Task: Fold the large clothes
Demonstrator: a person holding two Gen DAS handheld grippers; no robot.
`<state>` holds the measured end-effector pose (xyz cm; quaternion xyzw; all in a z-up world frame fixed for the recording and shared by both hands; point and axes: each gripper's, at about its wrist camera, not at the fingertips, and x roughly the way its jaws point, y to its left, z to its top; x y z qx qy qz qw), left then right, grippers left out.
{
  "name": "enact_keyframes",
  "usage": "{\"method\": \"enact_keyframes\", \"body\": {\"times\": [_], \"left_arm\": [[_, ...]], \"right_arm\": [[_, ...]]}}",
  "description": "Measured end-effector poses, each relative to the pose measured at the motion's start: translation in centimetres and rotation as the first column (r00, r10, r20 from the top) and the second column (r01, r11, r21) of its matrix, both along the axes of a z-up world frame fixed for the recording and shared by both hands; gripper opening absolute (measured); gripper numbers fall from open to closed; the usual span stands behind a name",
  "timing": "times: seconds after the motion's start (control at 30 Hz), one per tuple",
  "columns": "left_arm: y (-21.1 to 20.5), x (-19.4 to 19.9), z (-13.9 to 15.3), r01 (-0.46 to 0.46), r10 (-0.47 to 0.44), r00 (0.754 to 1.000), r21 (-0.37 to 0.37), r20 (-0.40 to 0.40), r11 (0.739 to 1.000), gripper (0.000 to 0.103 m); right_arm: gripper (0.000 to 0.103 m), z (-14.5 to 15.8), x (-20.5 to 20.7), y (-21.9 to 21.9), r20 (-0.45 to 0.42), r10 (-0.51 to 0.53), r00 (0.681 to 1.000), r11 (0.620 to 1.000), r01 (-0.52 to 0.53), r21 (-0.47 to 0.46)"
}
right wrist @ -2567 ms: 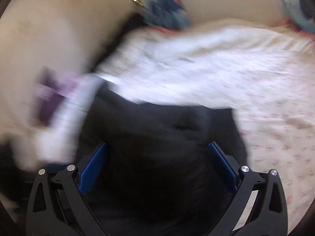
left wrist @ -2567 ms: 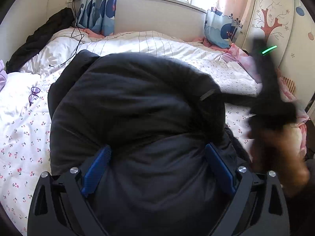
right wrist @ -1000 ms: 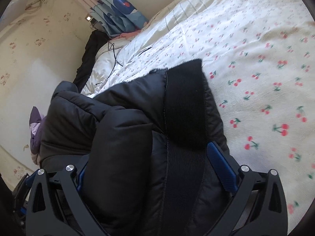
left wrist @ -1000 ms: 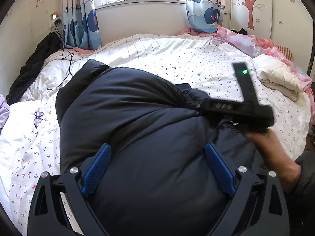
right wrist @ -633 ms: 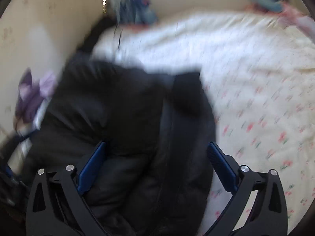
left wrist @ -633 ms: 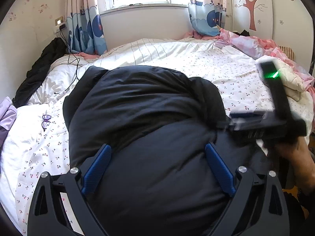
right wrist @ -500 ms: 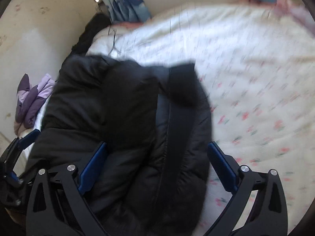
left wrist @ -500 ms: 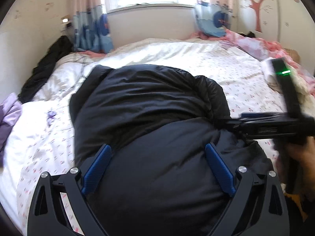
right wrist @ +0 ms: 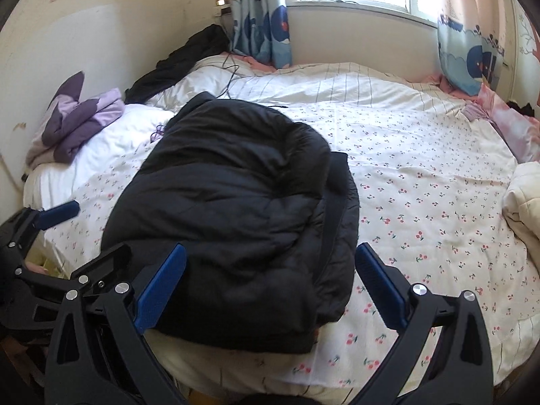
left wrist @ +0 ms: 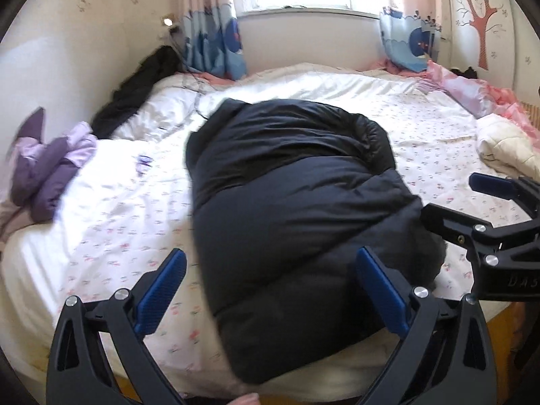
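A black puffy jacket (left wrist: 290, 202) lies folded in a thick bundle on the cherry-print bedsheet (left wrist: 111, 222), near the bed's front edge. My left gripper (left wrist: 270, 256) hovers open above the jacket's near end and holds nothing. In the same view my right gripper (left wrist: 449, 195) stands open beside the jacket's right side. In the right wrist view the jacket (right wrist: 236, 202) shows a flat black band along its right edge. My right gripper (right wrist: 270, 251) is open over its near end. My left gripper (right wrist: 101, 229) is open at the jacket's left.
A purple garment (right wrist: 77, 118) and a dark garment (right wrist: 182, 57) lie along the left wall. A cream quilt (left wrist: 506, 148) and pink bedding (left wrist: 472, 91) fill the right side. Glasses (left wrist: 143, 160) and a cable (right wrist: 233, 71) rest on the sheet. Bare sheet (right wrist: 422, 185) spreads right of the jacket.
Both grippers have drawn back from the jacket toward the bed's front edge. The right gripper swung round from the jacket's side and now faces the window. The jacket lies still.
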<state>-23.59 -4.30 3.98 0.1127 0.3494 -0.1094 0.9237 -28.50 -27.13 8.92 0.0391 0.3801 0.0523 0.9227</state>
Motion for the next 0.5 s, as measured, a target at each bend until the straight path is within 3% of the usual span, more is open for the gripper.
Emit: {"method": "enact_keyframes", "body": {"times": [0.5], "left_arm": [[3.1,-2.9,1.3,-0.064,0.063,0.998,-0.065,-0.013,0.996,0.096]], "right_arm": [[0.097,0.4,-2.1,1.8,-0.025,0.019,1.0,0.999,-0.018,0.032]]}}
